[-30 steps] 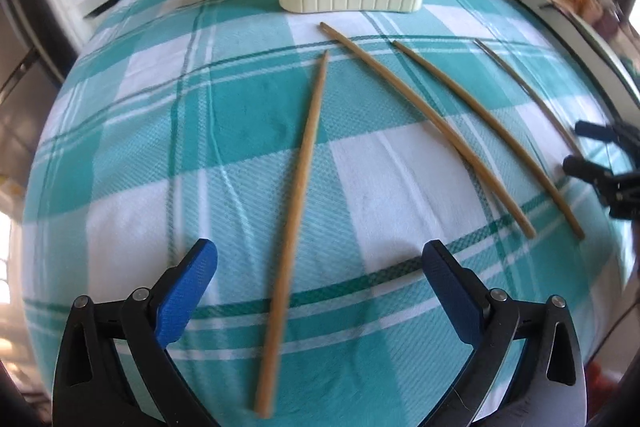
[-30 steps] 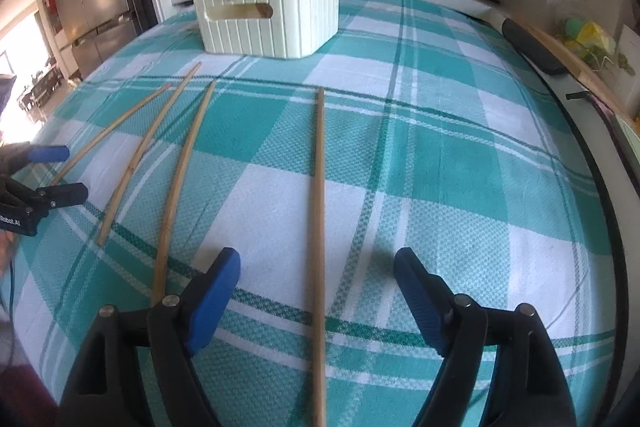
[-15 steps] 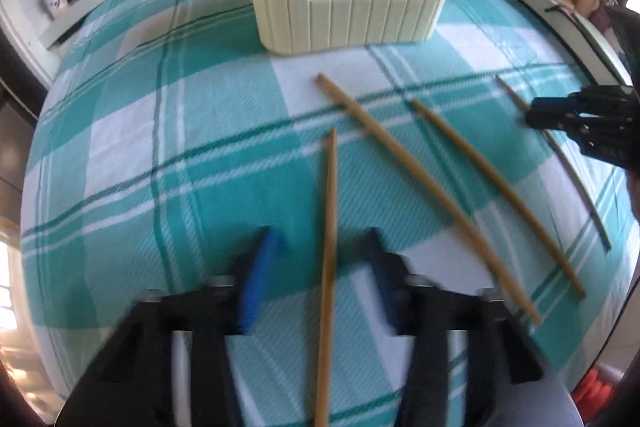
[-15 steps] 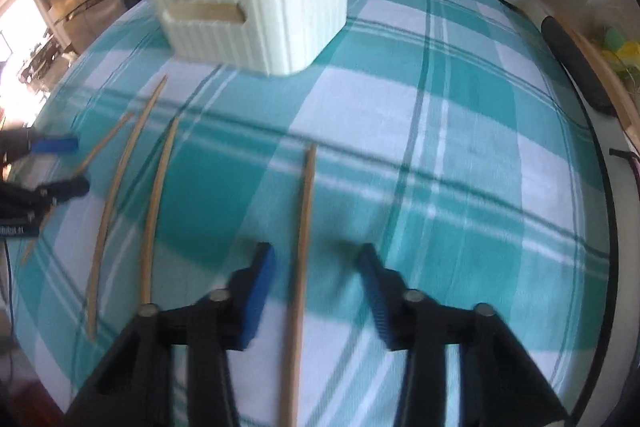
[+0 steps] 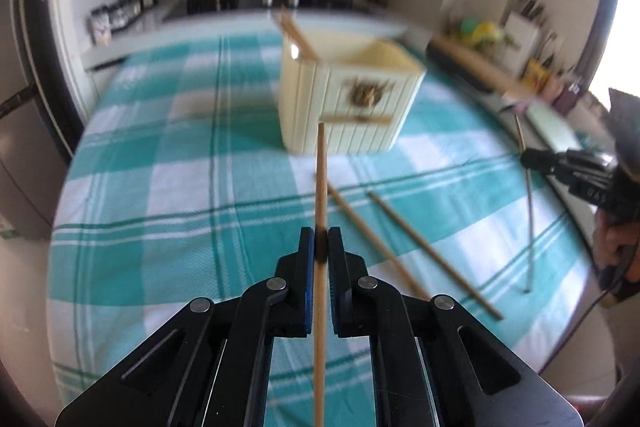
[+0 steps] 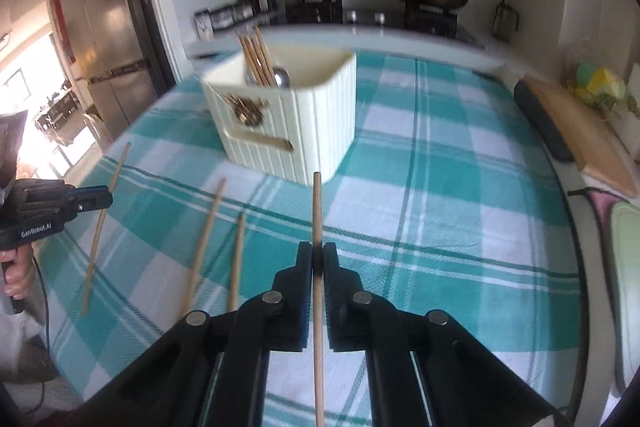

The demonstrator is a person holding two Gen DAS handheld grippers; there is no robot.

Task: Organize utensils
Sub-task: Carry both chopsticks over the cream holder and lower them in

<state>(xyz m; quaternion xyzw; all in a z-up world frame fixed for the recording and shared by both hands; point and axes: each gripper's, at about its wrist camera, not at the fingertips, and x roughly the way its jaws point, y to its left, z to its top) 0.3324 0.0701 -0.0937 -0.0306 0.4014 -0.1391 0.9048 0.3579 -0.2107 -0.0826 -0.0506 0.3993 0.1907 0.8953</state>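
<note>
The left hand-held gripper [image 5: 319, 247] has just closed on one chopstick [image 5: 320, 183], the right hand-held gripper [image 6: 317, 259] on another chopstick [image 6: 317, 215]. Both sticks point toward the cream utensil holder [image 6: 304, 123]. Two loose chopsticks [image 5: 404, 243] lie on the checked desk [image 5: 180, 187] in front of that holder.

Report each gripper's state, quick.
Left gripper: just closed, shut on a chopstick.
Right gripper: just closed, shut on another chopstick.
</note>
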